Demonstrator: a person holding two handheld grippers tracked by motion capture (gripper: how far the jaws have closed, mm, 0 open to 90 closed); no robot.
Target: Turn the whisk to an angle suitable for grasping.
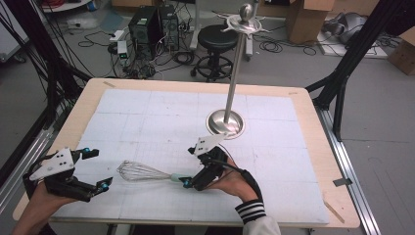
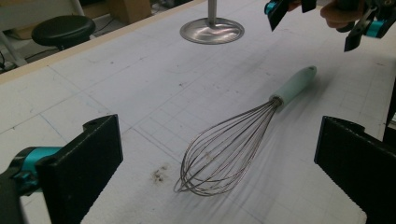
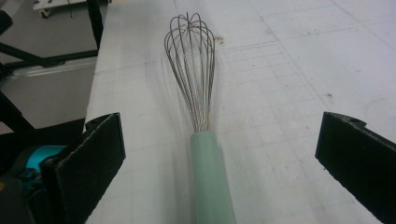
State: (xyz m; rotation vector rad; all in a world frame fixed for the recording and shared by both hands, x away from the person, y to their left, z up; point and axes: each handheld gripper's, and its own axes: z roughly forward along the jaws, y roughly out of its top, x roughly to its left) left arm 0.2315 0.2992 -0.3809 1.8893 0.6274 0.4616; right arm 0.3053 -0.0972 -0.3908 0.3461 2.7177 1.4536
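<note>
Lying flat on the white gridded mat near the front of the desk, a wire whisk points its balloon of wires toward the person's left and its pale green handle toward the right. In the right gripper view the handle runs up the middle between the two black jaws, which stand wide apart on either side of it — neither jaw touches it. The right claw sits at the handle's end in the high view, held by a hand in a black glove with a striped cuff. The left claw rests near the desk's left front corner, apart from the whisk, its jaws also spread wide; its own camera looks across at the wire head lying between them farther off. Behind the whisk, toward the middle of the mat, a metal stand rises from a round polished base. Beyond the desk, a black stool stands on the grey floor.
</note>
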